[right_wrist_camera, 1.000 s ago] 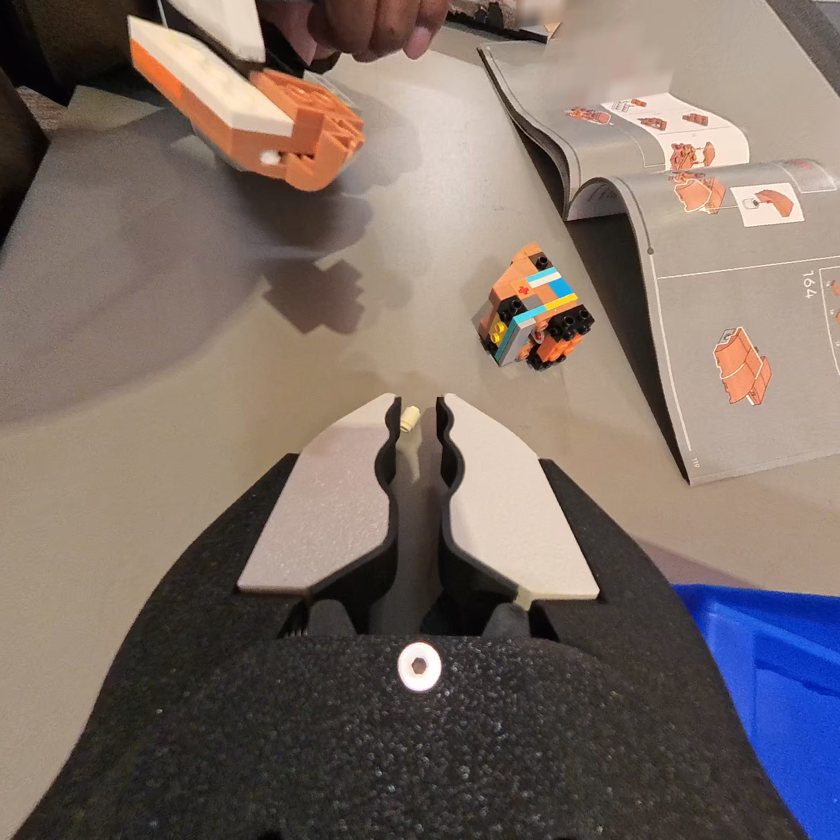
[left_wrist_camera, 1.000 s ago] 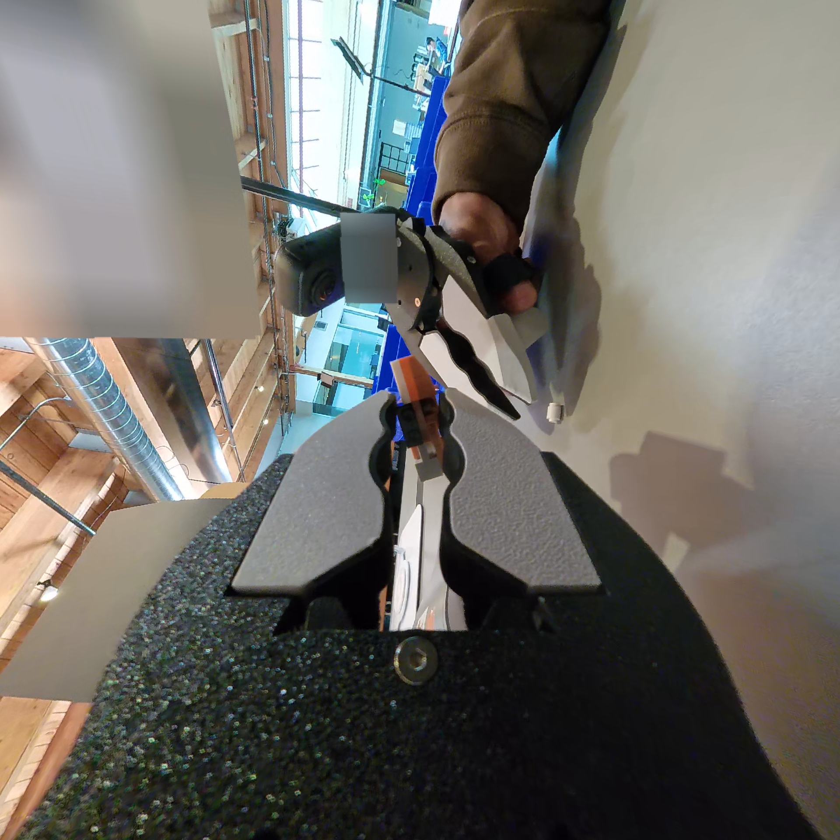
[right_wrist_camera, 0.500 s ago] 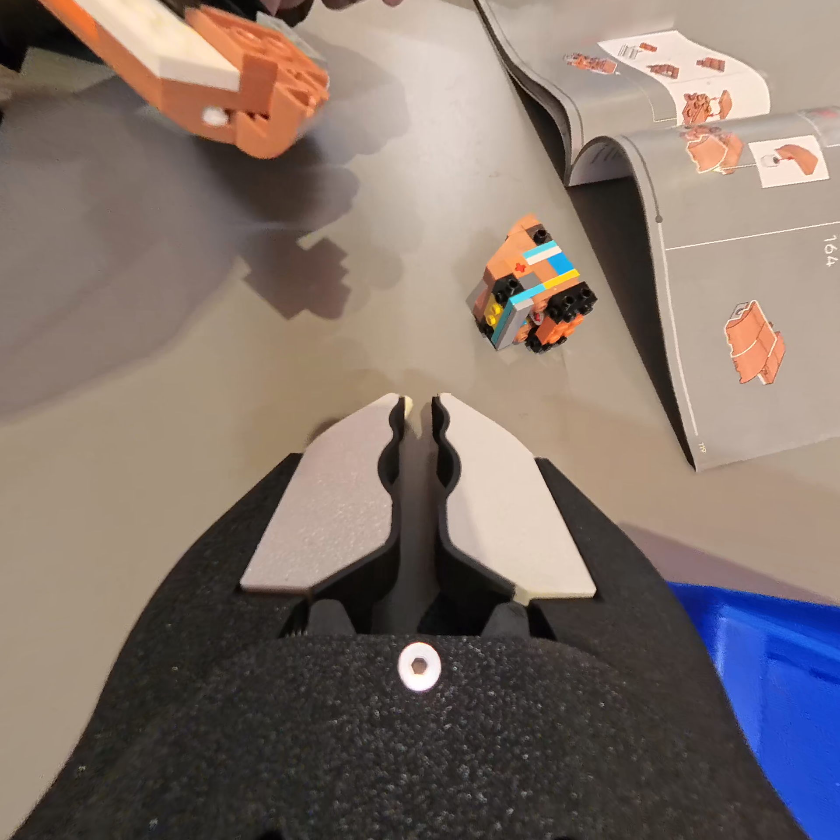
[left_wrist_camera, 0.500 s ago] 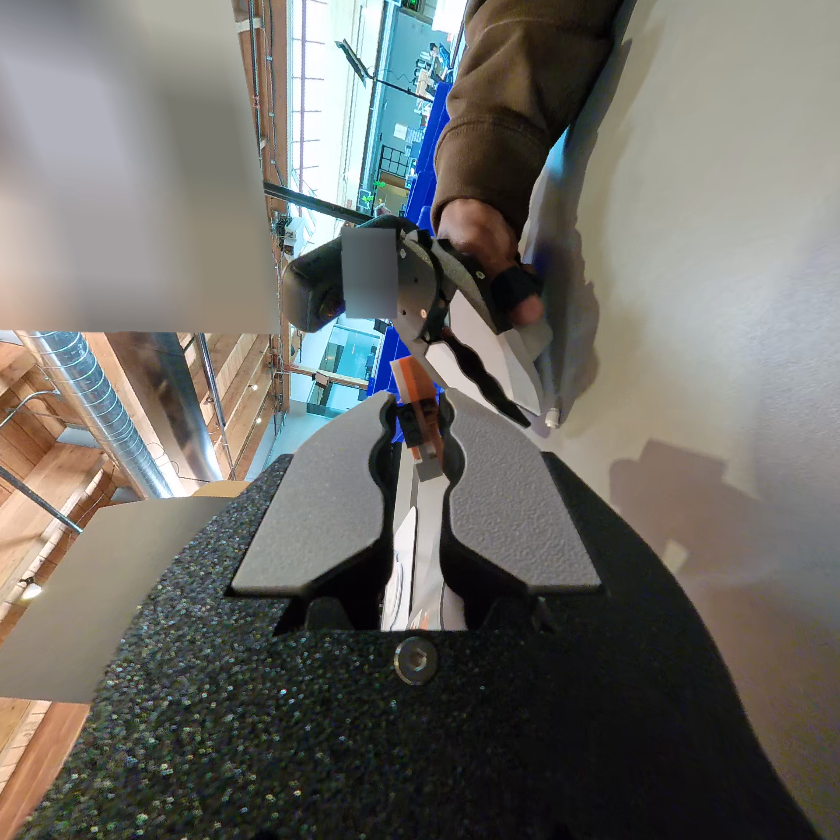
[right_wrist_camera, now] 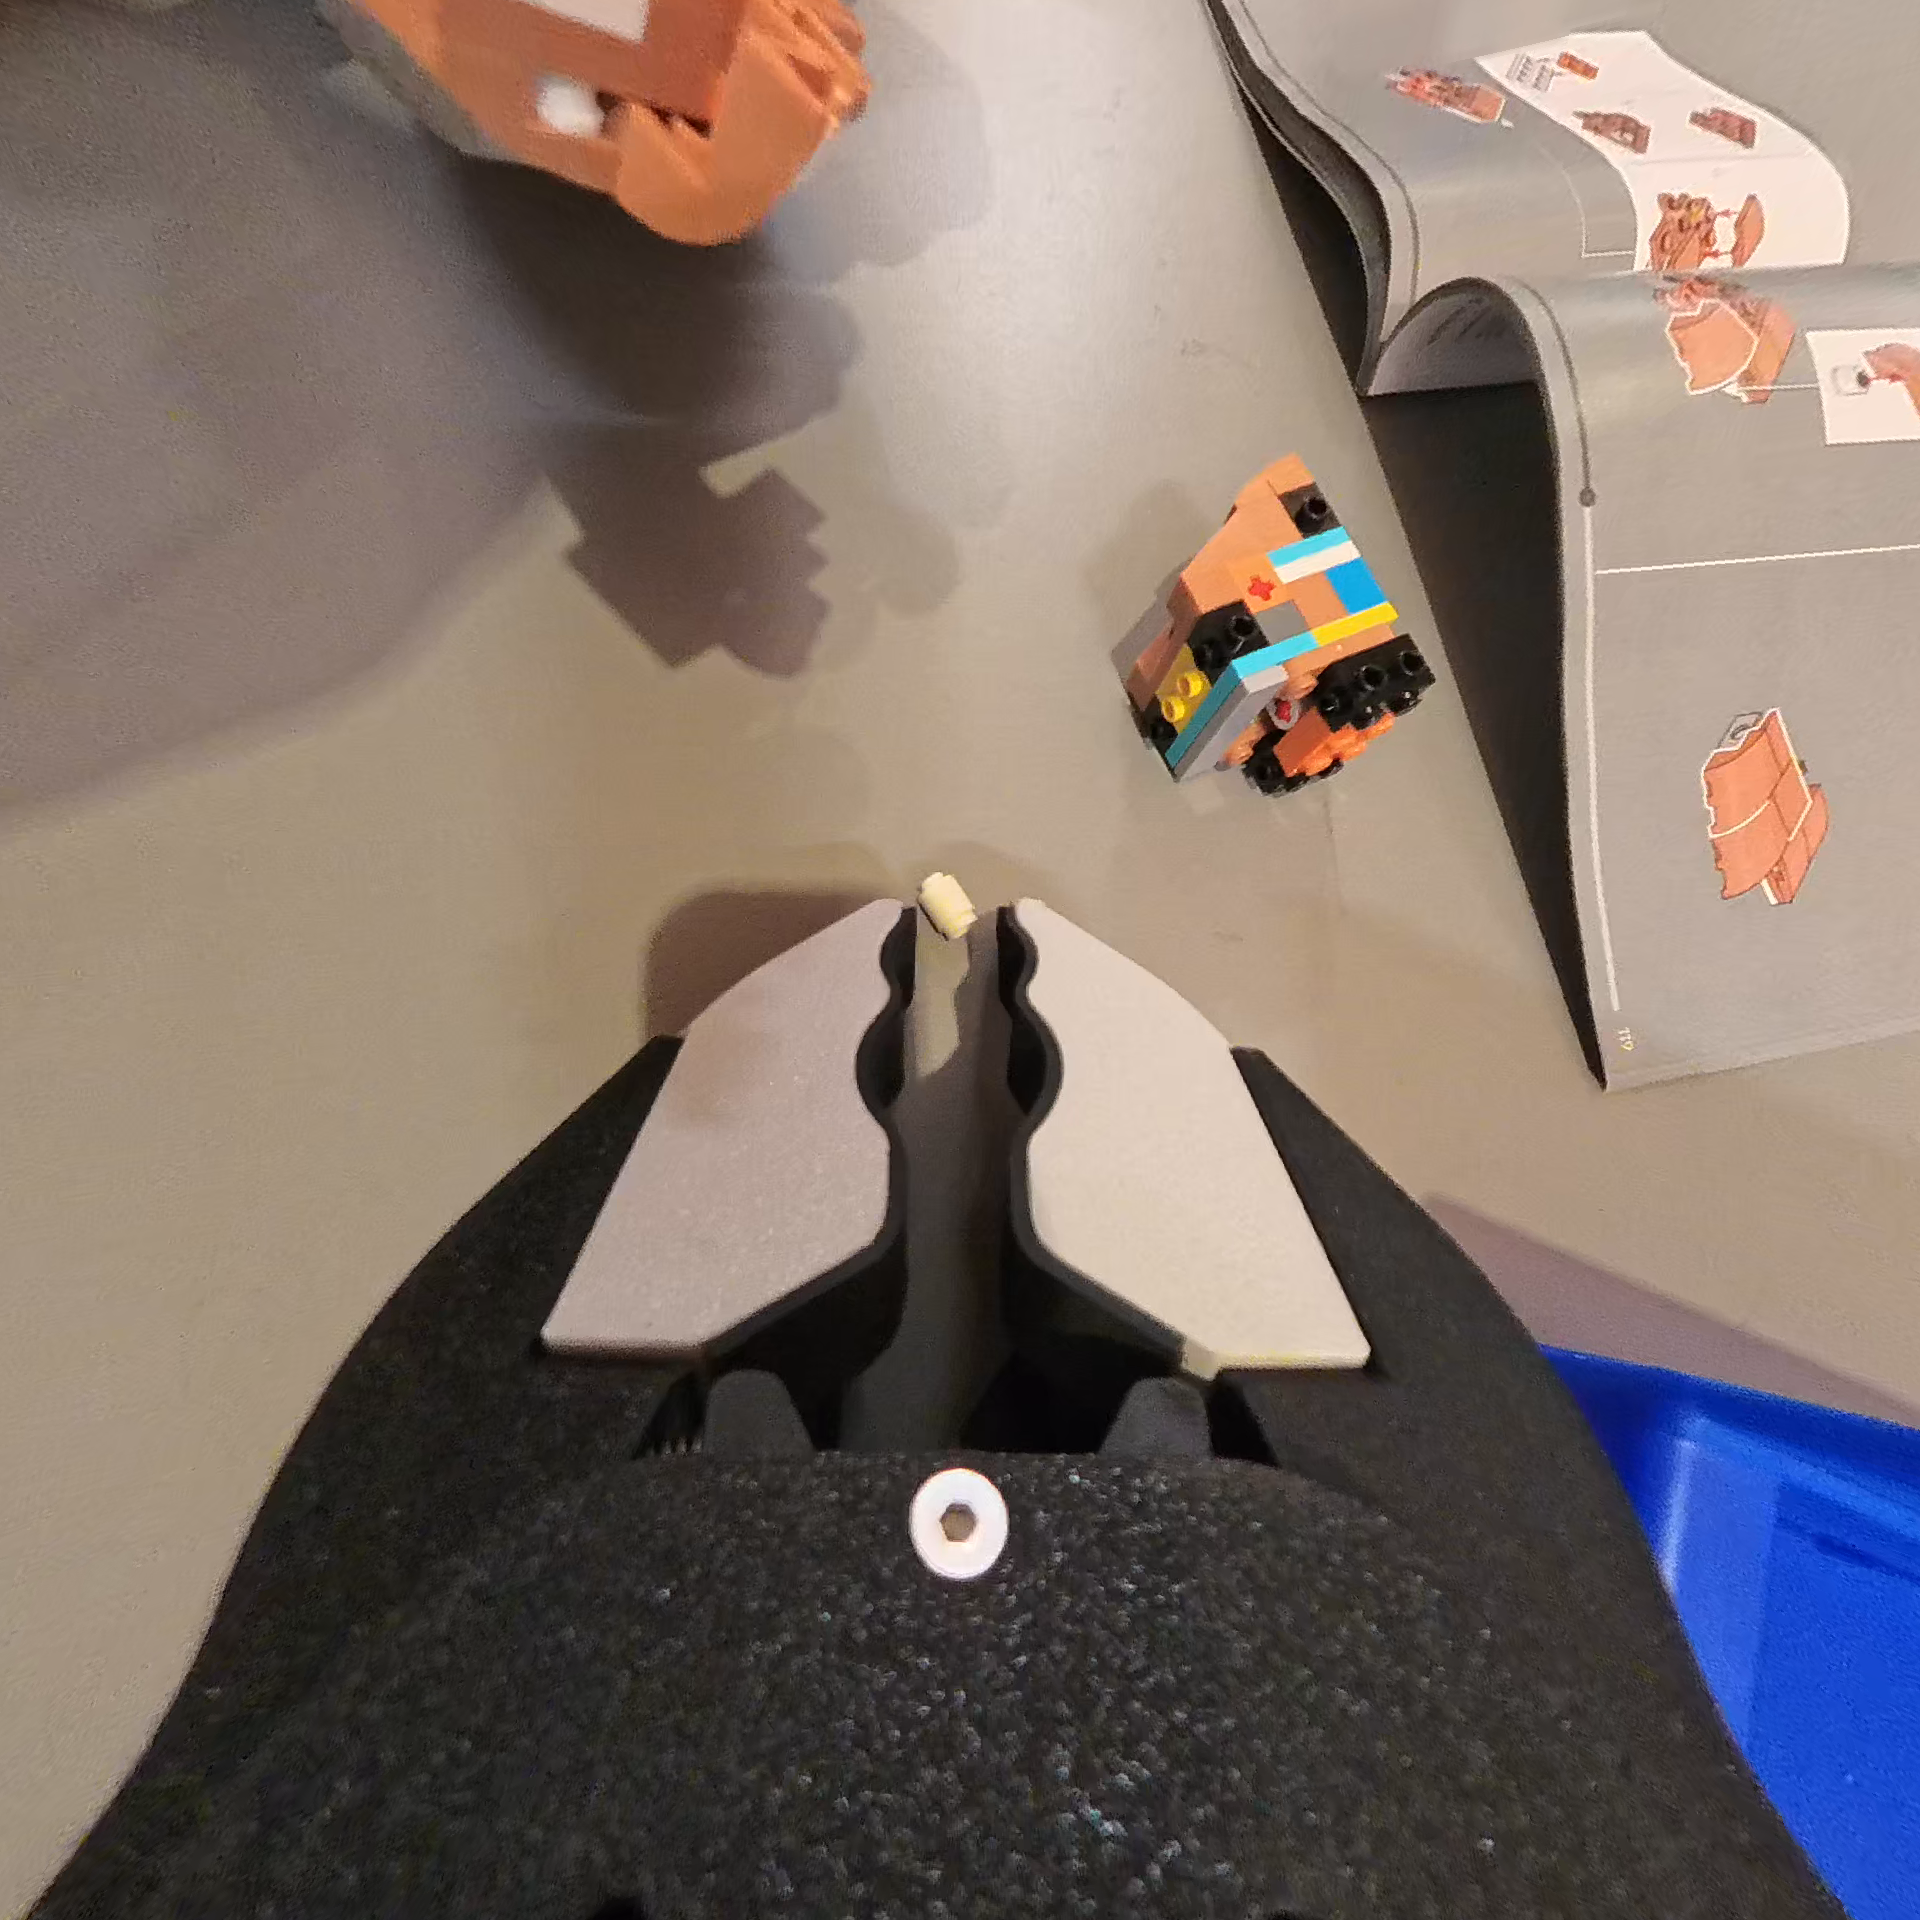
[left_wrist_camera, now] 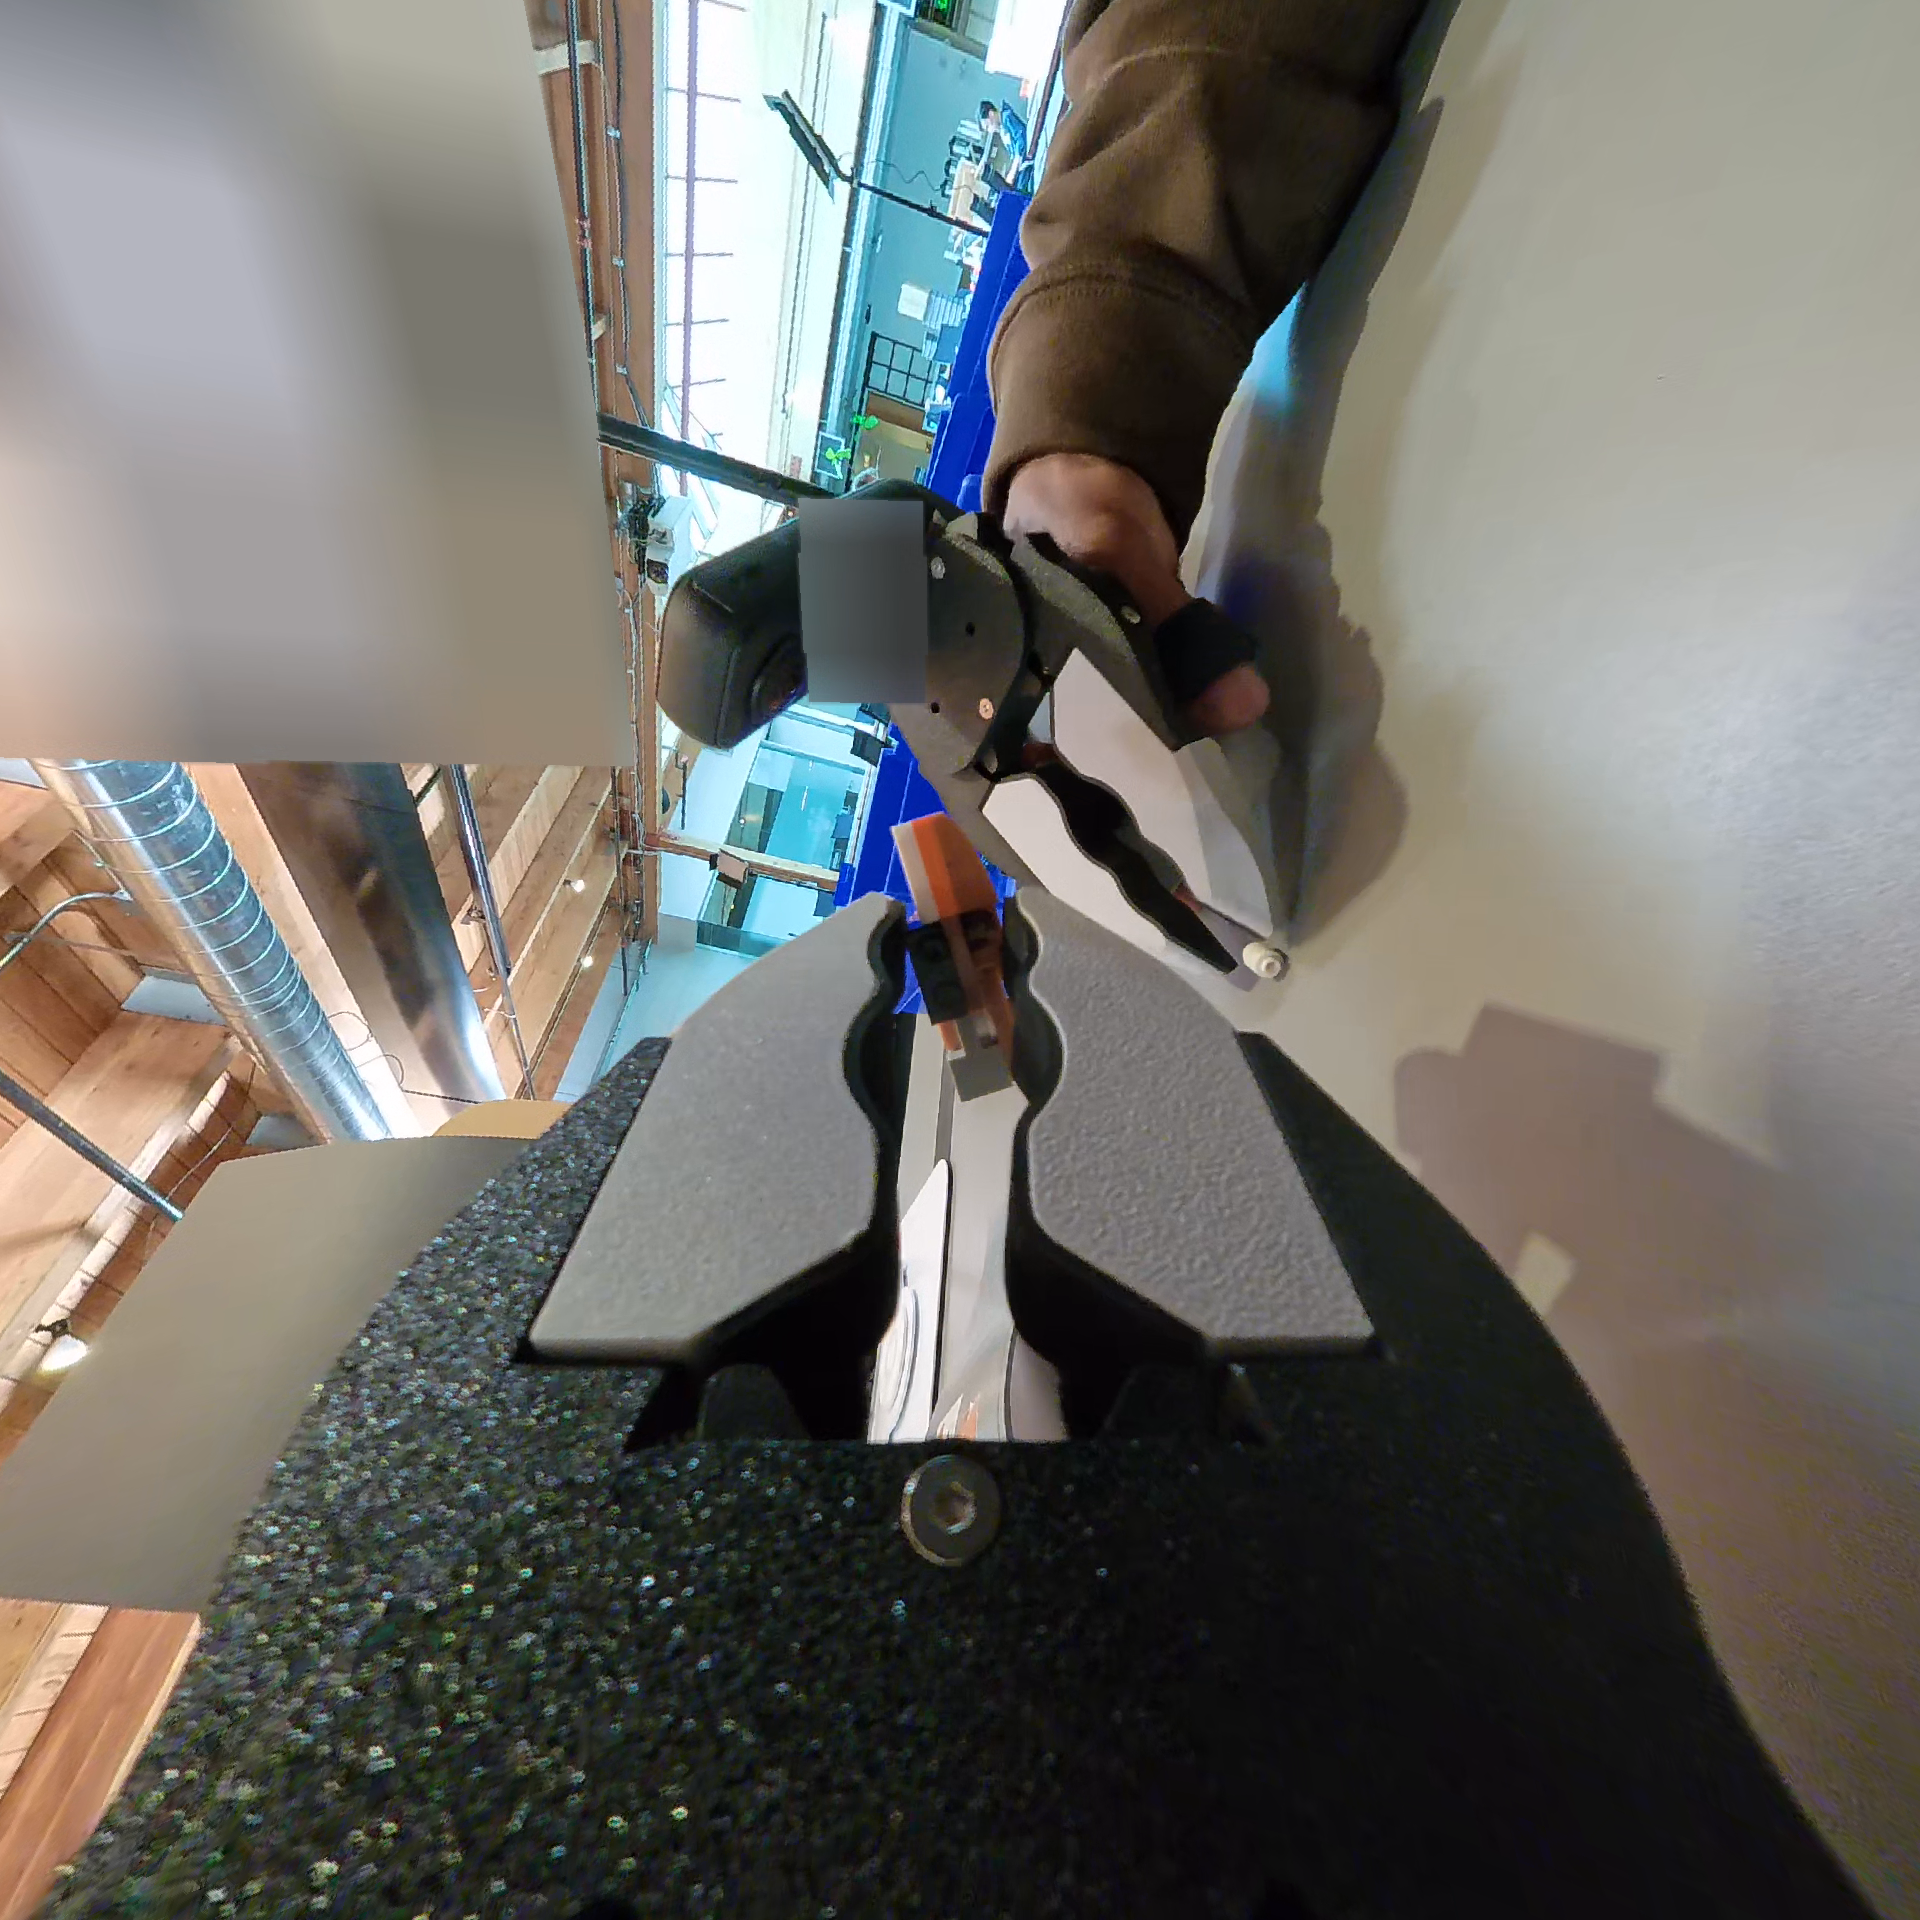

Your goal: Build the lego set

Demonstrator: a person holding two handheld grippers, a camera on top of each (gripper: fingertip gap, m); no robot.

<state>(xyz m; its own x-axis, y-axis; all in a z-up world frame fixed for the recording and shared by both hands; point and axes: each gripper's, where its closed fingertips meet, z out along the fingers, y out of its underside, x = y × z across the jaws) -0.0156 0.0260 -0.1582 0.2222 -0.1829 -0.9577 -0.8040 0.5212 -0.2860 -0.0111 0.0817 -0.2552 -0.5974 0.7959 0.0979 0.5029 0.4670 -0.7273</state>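
Right tongs are low over the grey worktop, tips parted by a narrow gap, and a tiny cream peg sits right at that gap. Whether the tips actually pinch it, I cannot tell; it looks to rest on the worktop between them. From the left wrist view the same tongs show with the peg at their very tip, touching the worktop, a hand in a brown sleeve gripping the handle.

Left tongs are closed down on an orange-and-white lego assembly, held up off the worktop. In the right wrist view that assembly hangs blurred, up and to the left of the peg.

Right of the peg and a little beyond it lies a small multicoloured lego block, orange, black, blue and yellow. Further right, the open instruction booklet. Behind the right tongs, at the lower right, a blue bin.
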